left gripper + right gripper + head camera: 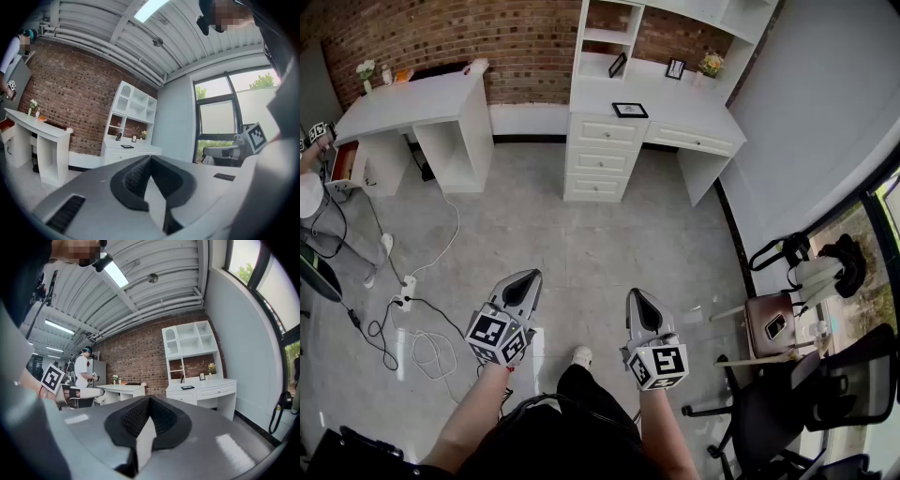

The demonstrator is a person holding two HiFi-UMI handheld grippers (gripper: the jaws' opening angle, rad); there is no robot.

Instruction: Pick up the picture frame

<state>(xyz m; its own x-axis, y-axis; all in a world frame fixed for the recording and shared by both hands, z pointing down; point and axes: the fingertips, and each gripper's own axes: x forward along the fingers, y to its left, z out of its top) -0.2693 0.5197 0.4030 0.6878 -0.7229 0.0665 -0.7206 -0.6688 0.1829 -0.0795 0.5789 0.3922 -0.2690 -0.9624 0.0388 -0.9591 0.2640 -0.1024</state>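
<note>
A black picture frame (630, 110) lies flat on the white drawer desk (694, 117) against the far brick wall. It also shows small in the left gripper view (126, 146) and the right gripper view (187, 387). Two more small frames (618, 65) (675, 68) stand upright behind it. Both grippers are far from the desk, held level over the grey floor in front of the person. My left gripper (523, 281) (150, 158) has its jaws together with nothing between them. My right gripper (639, 298) (150, 398) is shut and empty too.
A second white desk (412, 103) stands at the back left, with a person (311, 187) beside it. Cables and a power strip (403, 300) lie on the floor at left. At right are a black office chair (787, 403), a brown stool (769, 323) and a window.
</note>
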